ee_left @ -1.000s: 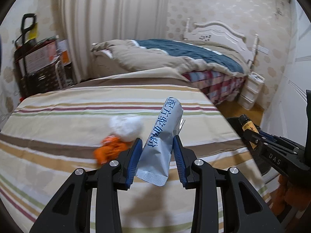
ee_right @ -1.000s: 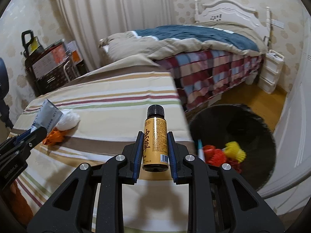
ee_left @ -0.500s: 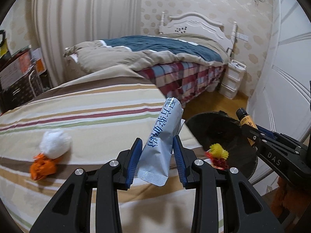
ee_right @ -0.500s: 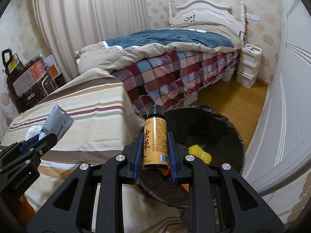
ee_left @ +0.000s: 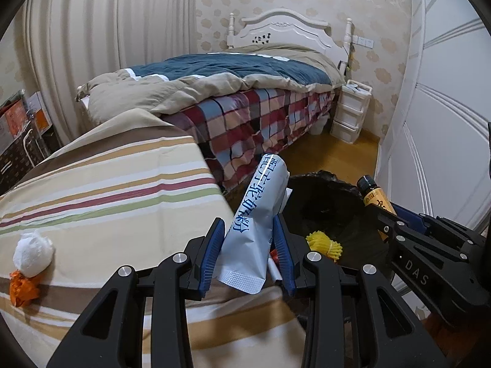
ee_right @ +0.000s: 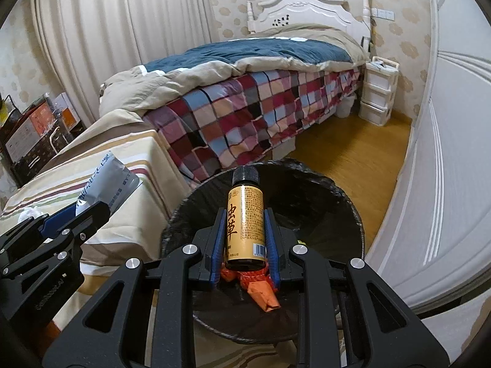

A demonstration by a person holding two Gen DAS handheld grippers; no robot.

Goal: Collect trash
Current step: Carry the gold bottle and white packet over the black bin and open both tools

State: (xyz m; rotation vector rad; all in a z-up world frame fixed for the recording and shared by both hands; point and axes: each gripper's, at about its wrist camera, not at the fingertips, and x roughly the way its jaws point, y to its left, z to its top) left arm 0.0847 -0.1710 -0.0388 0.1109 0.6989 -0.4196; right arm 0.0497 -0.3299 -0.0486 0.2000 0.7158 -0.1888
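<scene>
Two pieces of trash are in hand at once: the left gripper (ee_left: 248, 253) is clenched on a pale blue foil pouch (ee_left: 257, 224) that stands up between its pads at lower centre of the left view, and the right gripper (ee_right: 245, 245) is clenched on a small gold bottle (ee_right: 245, 224) with a black cap, upright at centre of the right view; the step in hand looks like the carry to the bin (ee_right: 353, 211) — a round black-lined one on the floor, filling the lower middle of the right view; the bottle sits over its mouth, while the pouch, judged from the left view, hangs near the bin's left rim beside the edge of the striped bed (ee_left: 107, 190); some orange and yellow scraps already lie inside; next, I judge, each gripper needs to be well over the opening before it lets go — the pouch needs more travel to the right; a white wad (ee_left: 32, 254) and an orange scrap (ee_left: 23, 288) remain on the striped bed at lower left of the left view
</scene>
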